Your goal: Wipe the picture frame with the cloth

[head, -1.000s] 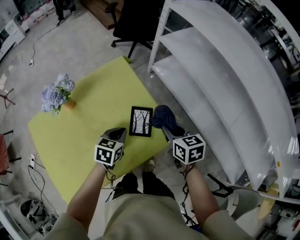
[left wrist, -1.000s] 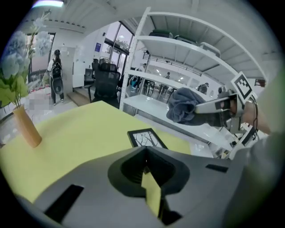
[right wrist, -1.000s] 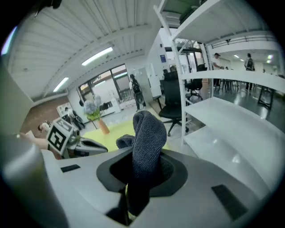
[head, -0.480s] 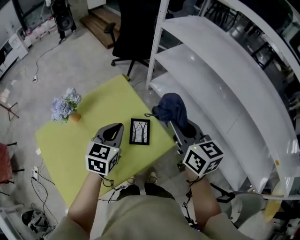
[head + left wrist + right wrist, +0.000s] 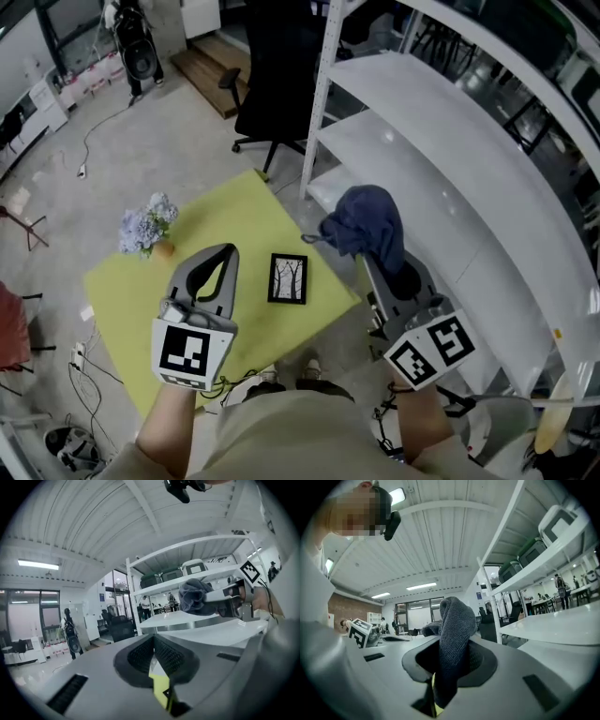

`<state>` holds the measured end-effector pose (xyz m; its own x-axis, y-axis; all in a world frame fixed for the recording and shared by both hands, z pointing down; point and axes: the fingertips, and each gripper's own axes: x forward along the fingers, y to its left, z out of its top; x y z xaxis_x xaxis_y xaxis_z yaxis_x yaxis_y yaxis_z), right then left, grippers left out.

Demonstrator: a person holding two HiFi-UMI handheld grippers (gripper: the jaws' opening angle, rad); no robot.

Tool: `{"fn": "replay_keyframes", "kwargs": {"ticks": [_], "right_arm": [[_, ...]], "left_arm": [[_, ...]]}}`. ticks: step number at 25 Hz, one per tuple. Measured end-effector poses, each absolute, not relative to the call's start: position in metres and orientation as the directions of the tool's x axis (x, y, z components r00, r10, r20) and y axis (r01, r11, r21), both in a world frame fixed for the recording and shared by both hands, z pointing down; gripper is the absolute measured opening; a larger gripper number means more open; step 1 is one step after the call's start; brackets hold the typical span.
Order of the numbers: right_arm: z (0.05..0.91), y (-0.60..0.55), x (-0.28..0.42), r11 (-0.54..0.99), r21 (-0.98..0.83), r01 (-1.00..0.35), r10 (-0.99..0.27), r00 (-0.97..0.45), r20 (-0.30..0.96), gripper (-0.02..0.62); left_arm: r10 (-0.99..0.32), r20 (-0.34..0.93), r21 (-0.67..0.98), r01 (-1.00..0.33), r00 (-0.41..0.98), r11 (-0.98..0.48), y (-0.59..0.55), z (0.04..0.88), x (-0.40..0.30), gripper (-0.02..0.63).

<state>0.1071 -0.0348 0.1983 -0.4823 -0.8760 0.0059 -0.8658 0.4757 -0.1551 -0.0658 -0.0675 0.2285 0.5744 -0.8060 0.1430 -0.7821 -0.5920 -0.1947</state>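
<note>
The white shelf [image 5: 450, 141] fills the right of the room, and the yellow counter [image 5: 225, 211] sits at its foot with flowers [image 5: 147, 225] on the far-left corner. Over the last second both tools have come up off the counter towards the person, away from where they were working low beside the frame.

The right tool [image 5: 384, 264] is clamped on the cloth [image 5: 366, 225]. Its own view shows the dark fabric pinched between the jaws and bunched above them. The cloth, which lay against the frame's right edge a moment ago, now hangs in the air past the counter's right edge, in front of the shelf.

The left tool [image 5: 221, 255] has its jaws drawn together with nothing in them — only a sliver of yellow counter shows through.

The frame [image 5: 288, 278] lies flat near the counter's near-right edge, between the two tools and touched by neither. So, as I read it, the cloth is secured but out of contact — it has to be brought back down onto the frame before any wiping happens.
</note>
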Motion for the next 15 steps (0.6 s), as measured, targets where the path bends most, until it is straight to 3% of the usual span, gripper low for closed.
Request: {"fn": "replay_keyframes", "kwargs": {"ticks": [4, 8, 15], "right_arm": [[0.185, -0.024, 0.104, 0.480, -0.128, -0.868, -0.876, -0.481, -0.025, 0.075], [0.181, -0.016, 0.102, 0.487, -0.147, -0.861, -0.873, -0.484, -0.061, 0.075], [0.204, -0.006, 0.096, 0.519, -0.105, -0.848, -0.852, -0.524, 0.021, 0.075]], "left_arm": [[-0.797, 0.085, -0.184, -0.776, 0.598, -0.603, -0.054, 0.204, -0.061, 0.008], [-0.796, 0.068, -0.276, -0.755, 0.602, -0.595, -0.045, 0.202, -0.059, 0.008], [-0.788, 0.097, -0.236, -0.755, 0.608, -0.611, -0.031, 0.219, -0.059, 0.008]]}}
